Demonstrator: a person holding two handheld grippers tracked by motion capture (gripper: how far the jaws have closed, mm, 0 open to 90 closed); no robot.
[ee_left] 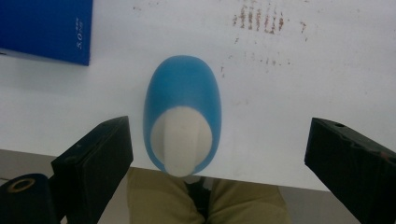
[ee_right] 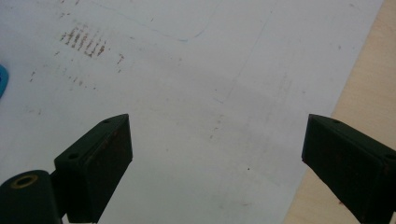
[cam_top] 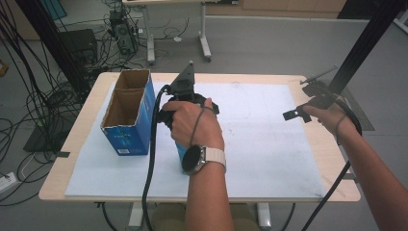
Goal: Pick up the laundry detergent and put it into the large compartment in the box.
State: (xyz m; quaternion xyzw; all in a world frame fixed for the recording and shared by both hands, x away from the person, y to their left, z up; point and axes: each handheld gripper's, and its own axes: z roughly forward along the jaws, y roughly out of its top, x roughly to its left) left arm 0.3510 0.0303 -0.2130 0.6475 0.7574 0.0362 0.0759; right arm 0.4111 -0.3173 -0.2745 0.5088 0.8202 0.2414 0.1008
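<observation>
left tongs (ee_left: 215,154) released, straddling blue-and-white oval object (ee_left: 183,114) | looks smooth, light, slippery | grip its narrow flanks | right tongs (ee_right: 217,158) released over tabletop (ee_right: 196,93)

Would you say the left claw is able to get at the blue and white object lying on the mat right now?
Probably yes: the left claw hangs open right above the blue and white object, jaws spread wider than it, with nothing between them.

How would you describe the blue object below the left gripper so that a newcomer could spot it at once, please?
Start at the white mat covering the table, then find the open blue carton on its left side. Just right of that carton, near the mat's front edge, the blue object lies below the open left gripper. Unlike the boxy carton, it is smooth, rounded and egg-shaped, with a white patch.
</observation>
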